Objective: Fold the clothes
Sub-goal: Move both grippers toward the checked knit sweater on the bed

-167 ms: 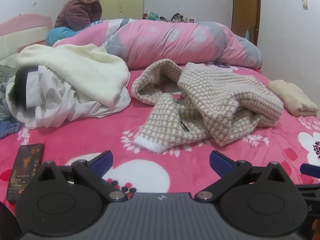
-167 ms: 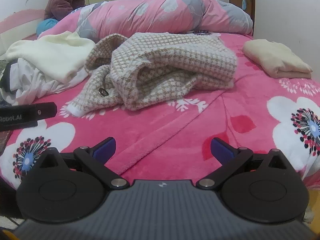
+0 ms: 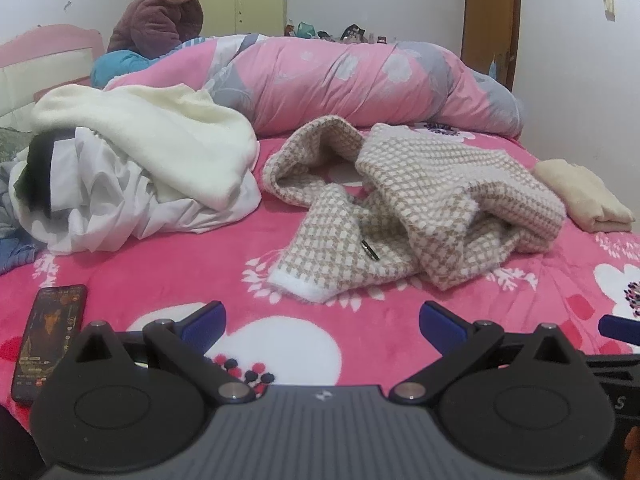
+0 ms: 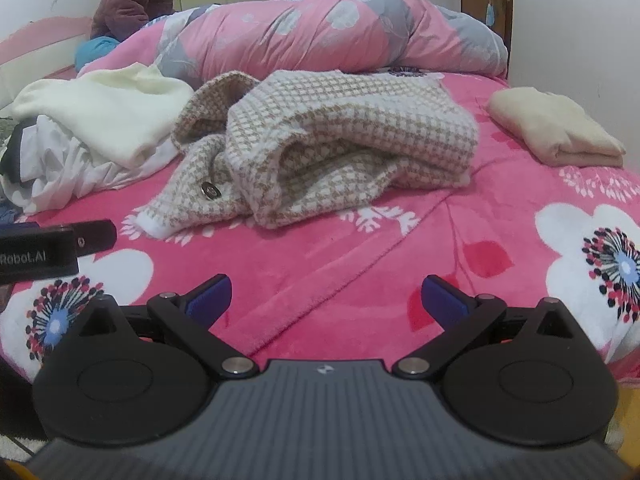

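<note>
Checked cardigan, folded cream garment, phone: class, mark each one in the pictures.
Checked cardigan [image 4: 352, 120]: right wrist view, on its upper folded panel.
Folded cream garment [image 4: 556, 128]: right wrist view, on its top surface.
Phone [image 3: 50, 338]: left wrist view, on the lit screen.

— Item status?
— Beige-and-white houndstooth knit garment [image 3: 420, 208], crumpled in a loose heap at mid-bed, unfolded.
— Orientation?
— One white-edged end [image 4: 160, 222] extends toward the cameras, lying flat; a metal button [image 4: 211, 191] faces up.
</note>
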`<state>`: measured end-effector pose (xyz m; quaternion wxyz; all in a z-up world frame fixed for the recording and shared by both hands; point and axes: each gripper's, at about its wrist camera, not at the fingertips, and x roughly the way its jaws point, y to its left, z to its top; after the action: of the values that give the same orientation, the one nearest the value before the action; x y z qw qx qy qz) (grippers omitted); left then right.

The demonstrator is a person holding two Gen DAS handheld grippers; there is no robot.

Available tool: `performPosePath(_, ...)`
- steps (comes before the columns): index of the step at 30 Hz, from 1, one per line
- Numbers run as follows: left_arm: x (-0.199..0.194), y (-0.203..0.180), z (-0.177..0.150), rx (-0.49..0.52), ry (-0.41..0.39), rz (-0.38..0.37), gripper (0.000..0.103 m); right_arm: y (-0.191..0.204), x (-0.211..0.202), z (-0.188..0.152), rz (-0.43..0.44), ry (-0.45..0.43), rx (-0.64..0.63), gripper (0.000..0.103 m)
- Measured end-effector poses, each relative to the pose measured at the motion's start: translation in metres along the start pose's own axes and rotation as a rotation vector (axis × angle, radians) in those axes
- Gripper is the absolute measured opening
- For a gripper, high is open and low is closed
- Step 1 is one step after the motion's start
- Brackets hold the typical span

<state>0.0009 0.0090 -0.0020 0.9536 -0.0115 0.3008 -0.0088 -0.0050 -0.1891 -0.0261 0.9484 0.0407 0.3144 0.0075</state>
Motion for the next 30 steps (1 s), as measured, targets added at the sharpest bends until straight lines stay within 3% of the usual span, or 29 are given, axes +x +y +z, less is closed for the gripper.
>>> performPosePath(4,0.005,0.009,0.002,-0.010,0.033,-0.012,0.103,0.006,-0.001,-0.001,-0.019,0.002,-0.002,0.102)
performPosePath(19,0.017,0.023,-0.001,-0.028,0.025,0.055,0.103,0.025,0.019,0.017,-0.130,0.082,-0.019,0.102)
performPosePath(30,0.018,0.015,-0.003,0.025,0.011,0.084,0.103,0.025,0.021,0.017,-0.180,0.087,-0.022,0.102)
